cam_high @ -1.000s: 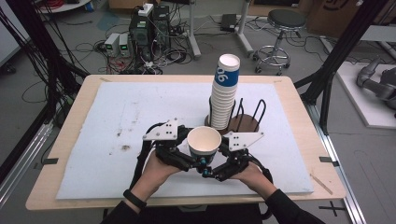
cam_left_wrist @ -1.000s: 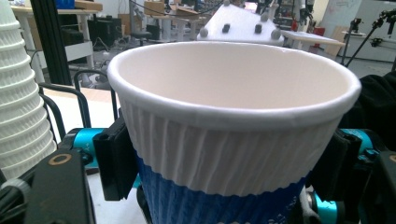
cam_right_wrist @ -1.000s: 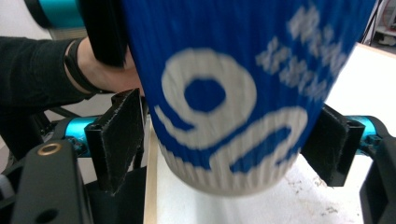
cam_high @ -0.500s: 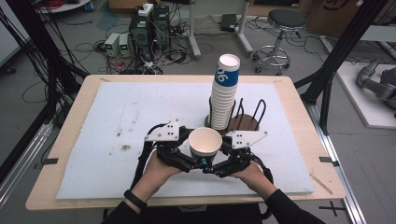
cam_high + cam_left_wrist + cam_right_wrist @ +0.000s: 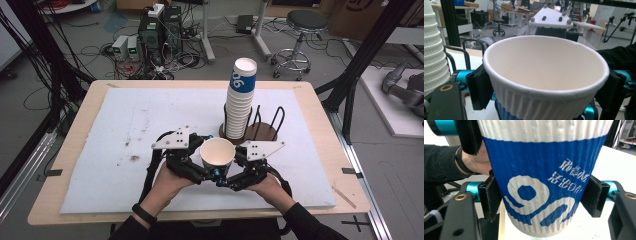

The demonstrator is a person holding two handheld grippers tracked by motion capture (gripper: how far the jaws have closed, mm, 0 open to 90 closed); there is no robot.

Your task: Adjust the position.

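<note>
A white and blue ribbed paper cup (image 5: 217,151) stands upright between both grippers near the table's front middle. My right gripper (image 5: 541,200) has just been closing, and both of its pads (image 5: 489,200) now press on the cup's blue wall (image 5: 536,170). It is shut on the cup. My left gripper (image 5: 545,92) has just been opening. Its pads (image 5: 479,87) stand close on either side of the cup (image 5: 544,75) just under the rim, so it is open. In the high view the left gripper (image 5: 206,162) and right gripper (image 5: 231,165) meet under the cup.
A tall stack of matching cups (image 5: 240,100) stands in a black wire holder (image 5: 270,120) on a round wooden base, just behind the held cup. A white mat (image 5: 125,130) covers the wooden table (image 5: 320,100). The stack (image 5: 434,50) is close at left in the left gripper view.
Both hands and the cup stay where they were. The jaw motion is too small to make out in the high view.
</note>
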